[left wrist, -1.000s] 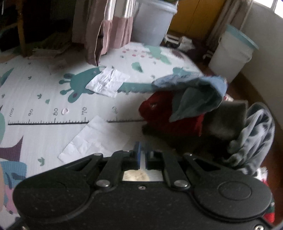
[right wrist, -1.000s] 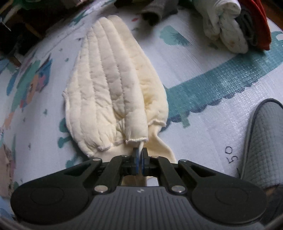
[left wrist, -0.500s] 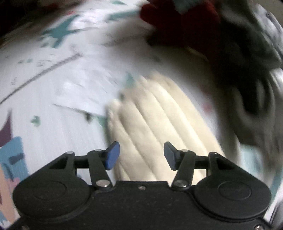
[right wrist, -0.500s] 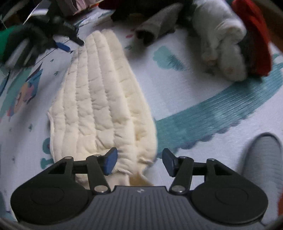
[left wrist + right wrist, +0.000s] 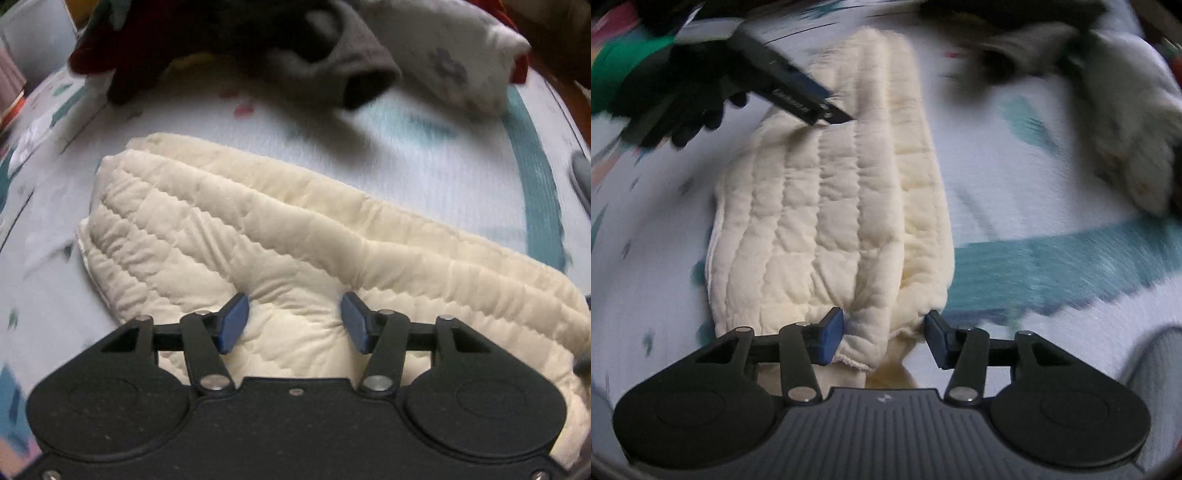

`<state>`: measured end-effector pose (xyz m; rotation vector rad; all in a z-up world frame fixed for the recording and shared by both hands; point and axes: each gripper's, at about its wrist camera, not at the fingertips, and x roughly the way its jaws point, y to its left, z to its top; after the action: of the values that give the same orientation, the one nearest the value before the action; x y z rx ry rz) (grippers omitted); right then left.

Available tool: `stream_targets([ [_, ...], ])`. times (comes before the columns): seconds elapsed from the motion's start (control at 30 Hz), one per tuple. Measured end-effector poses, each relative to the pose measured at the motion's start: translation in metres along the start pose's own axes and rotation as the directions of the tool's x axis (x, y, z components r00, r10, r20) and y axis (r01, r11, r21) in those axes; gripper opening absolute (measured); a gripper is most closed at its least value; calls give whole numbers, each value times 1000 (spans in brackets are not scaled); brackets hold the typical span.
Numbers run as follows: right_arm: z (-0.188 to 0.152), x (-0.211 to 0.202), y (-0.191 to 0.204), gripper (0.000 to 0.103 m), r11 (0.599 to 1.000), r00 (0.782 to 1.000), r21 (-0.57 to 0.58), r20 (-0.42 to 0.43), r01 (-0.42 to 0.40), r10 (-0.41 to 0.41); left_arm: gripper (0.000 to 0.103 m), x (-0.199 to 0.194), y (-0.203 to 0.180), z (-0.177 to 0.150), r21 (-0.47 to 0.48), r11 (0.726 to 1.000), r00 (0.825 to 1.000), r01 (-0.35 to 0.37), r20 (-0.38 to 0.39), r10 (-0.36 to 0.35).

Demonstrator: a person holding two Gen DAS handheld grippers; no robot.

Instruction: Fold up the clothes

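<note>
A cream quilted garment (image 5: 258,243) lies folded lengthwise on the printed play mat (image 5: 424,166). My left gripper (image 5: 293,321) is open, its blue pads either side of the garment's near edge. In the right wrist view the same garment (image 5: 834,199) stretches away from me. My right gripper (image 5: 882,338) is open over its near end, where a cuff edge pokes out. The left gripper (image 5: 798,96), held by a black-gloved hand, shows there touching the garment's far left side.
A pile of clothes lies beyond the garment: dark red (image 5: 107,40), grey (image 5: 332,74) and white patterned (image 5: 443,62) pieces. A white bundle (image 5: 1137,147) lies at the right. A grey slipper (image 5: 1160,376) is at the lower right. A teal band (image 5: 1071,266) crosses the mat.
Both grippers have opened; the right one let go of the garment's edge. The left gripper swung from the clothes pile down onto the cream garment.
</note>
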<state>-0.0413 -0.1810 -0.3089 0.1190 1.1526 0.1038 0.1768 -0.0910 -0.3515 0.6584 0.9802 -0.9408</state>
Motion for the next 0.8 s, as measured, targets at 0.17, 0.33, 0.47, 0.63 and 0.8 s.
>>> stream_targets([
  [0.17,6,6,25,50,991,1000,-131,10,20,-18,55,-35,23,-70,-129,991,997,-40,-70,31],
  [0.33,13,7,30,49,987,999,-153,23,43,-40,55,-62,46,-115,-296,953,992,-65,-119,31],
  [0.47,4,-16,35,51,978,995,-205,91,49,-31,56,-90,71,-126,-425,905,1000,-12,-29,0],
  [0.63,0,-23,35,50,970,996,-243,85,-13,34,55,-104,111,-135,-566,823,997,-49,26,77],
  [0.8,-1,-5,29,25,976,996,-197,-49,-87,79,55,-83,89,-126,-507,861,999,31,29,-19],
])
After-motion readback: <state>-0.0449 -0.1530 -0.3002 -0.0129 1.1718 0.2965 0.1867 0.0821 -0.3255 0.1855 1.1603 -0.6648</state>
